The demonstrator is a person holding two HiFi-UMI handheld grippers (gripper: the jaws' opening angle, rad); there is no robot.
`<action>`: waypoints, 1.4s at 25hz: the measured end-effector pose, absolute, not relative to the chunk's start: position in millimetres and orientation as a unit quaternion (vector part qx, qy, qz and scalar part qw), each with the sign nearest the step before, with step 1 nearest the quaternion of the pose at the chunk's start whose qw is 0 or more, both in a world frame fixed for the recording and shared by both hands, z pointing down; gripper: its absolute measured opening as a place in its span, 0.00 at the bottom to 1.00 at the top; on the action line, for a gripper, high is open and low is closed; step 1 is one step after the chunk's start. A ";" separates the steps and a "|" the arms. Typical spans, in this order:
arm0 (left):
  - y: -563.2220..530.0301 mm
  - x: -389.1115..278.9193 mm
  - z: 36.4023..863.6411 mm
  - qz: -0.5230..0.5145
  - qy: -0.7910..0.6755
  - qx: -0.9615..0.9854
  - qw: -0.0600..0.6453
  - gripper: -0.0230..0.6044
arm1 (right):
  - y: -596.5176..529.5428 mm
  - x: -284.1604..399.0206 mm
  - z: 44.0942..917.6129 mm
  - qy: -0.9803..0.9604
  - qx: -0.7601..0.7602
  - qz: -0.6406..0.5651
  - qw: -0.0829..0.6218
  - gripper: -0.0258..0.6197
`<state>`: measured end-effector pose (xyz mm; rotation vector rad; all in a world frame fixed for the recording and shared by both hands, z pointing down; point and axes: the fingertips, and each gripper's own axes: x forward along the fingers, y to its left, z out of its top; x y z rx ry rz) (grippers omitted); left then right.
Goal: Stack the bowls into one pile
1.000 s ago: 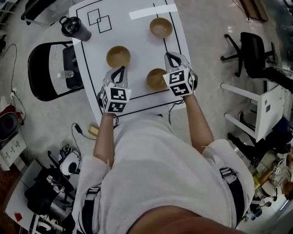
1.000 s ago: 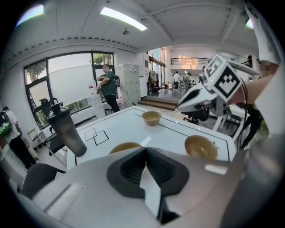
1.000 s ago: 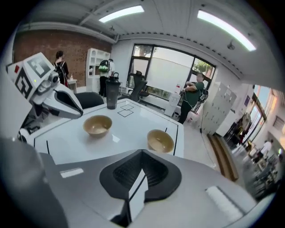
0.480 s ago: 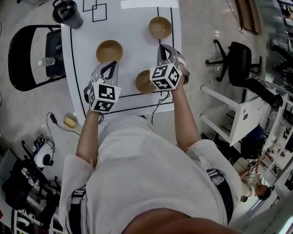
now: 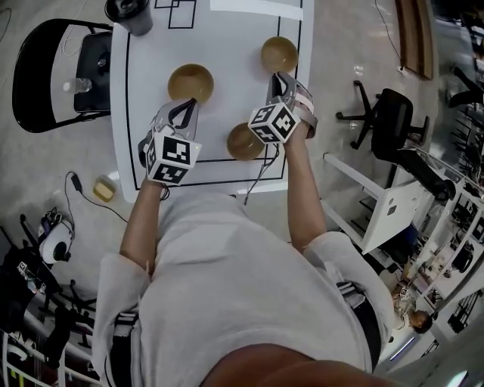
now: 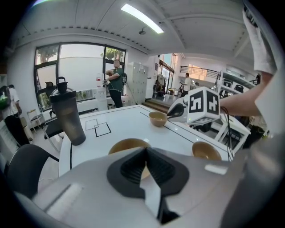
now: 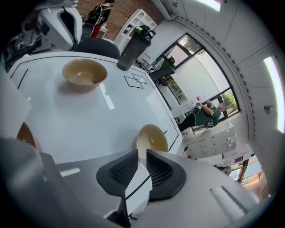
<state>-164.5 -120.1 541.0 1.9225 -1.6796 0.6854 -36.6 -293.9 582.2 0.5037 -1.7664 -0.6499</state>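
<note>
Far bowl [image 5: 279,54], left bowl [image 5: 190,82] and near bowl [image 5: 244,141] sit apart on the table [image 5: 227,38]. Right gripper [image 5: 280,80]: jaws just opening, nothing between them; straddle the far bowl's rim squarely before closing. Left gripper [image 5: 184,111]: closed, empty.

Round tan bowls [image 5: 190,82]: 3 total, i.e. that left one, far bowl [image 5: 279,54], near bowl [image 5: 243,141]. White rectangular table w/ black border line [image 5: 151,45]: 1. Dark lidded shaker bottle [image 5: 130,11]: 1. Black-outlined squares printed on tabletop [image 6: 101,128]: 2, overlapping. Black folding chair [image 5: 41,91]: 1, w/ 1 clear plastic bottle [image 5: 76,85] on it. Black wheeled office chair [image 5: 389,113]: 1. Small yellow block on floor [image 5: 103,190]: 1.
</note>
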 end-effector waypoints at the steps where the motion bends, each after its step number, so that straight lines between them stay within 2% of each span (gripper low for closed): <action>1: -120.1 -164.7 540.8 0.250 -0.617 0.704 0.248 0.04 | -294.7 -37.7 584.7 -0.746 0.207 -0.285 0.566 0.14; 10: -117.0 -174.9 544.5 0.244 -0.626 0.695 0.256 0.04 | -304.2 -45.1 617.2 -0.716 0.175 -0.301 0.605 0.19; 17: -110.6 -178.4 541.6 0.234 -0.633 0.689 0.263 0.04 | -304.4 -48.9 615.9 -0.709 0.163 -0.324 0.606 0.07; 35: -89.9 -167.5 517.1 0.222 -0.647 0.688 0.242 0.04 | -260.7 -54.0 572.1 -0.727 0.170 -0.335 0.575 0.08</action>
